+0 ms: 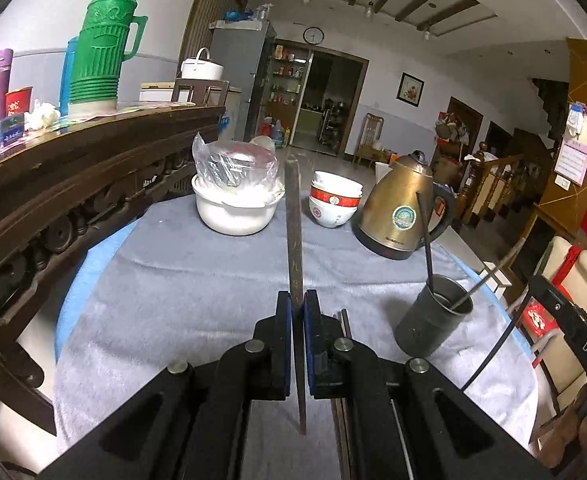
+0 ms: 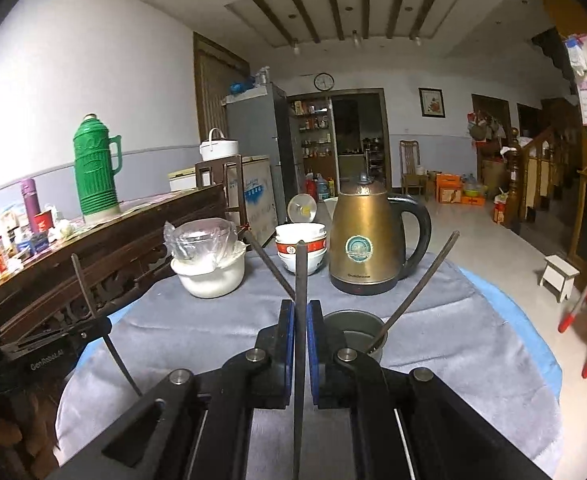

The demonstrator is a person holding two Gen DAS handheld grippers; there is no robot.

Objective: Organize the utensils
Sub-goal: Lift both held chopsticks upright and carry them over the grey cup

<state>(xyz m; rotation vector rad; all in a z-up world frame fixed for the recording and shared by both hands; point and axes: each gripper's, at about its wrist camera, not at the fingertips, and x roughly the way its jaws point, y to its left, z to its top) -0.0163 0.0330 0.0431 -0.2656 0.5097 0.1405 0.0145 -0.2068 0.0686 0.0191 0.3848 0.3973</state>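
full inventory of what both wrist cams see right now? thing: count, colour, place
chopsticks in cup: two, dark, leaning in the cup
metal cup: one, dark grey, near right of the cloth
held chopsticks: one per gripper, dark
kettle: one, brass-coloured, black handle, far right of the cloth
stacked bowls: white with red bands, far centre
white basin: one, bagged bowl on top, far left
grey cloth: one, covers the table
green thermos: one, on the wooden sideboard at left
left gripper: black, blue pads
right gripper: same
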